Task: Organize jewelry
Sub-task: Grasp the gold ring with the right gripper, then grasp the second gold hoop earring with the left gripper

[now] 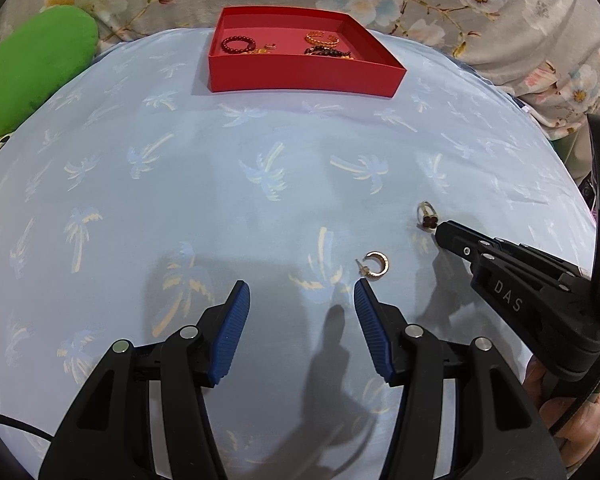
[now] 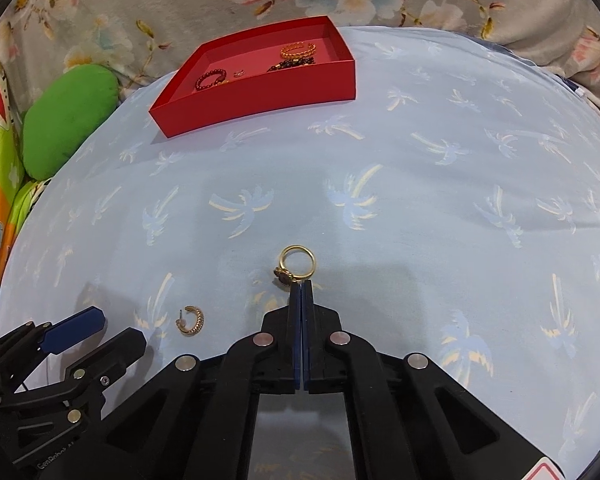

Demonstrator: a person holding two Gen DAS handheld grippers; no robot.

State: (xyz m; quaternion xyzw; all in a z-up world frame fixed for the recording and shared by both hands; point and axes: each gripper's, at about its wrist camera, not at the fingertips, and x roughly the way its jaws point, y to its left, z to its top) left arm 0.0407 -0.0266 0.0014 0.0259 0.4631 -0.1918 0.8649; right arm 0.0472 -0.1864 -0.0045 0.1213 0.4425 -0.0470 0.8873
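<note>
2 tongs — right tongs (image 2: pixel 301 286) pinching gold ring (image 2: pixel 297 264), left tongs (image 1: pixel 302 294) wide, ribbed hoop earring (image 1: pixel 376 266)

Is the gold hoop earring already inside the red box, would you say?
No, the gold hoop earring lies on the blue cloth, apart from the red box.

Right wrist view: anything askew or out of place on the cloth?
Two pieces lie outside the red tray: a gold hoop earring loose on the cloth, and a gold ring standing tilted at the tips of the shut right gripper. Nothing looks damaged.
</note>
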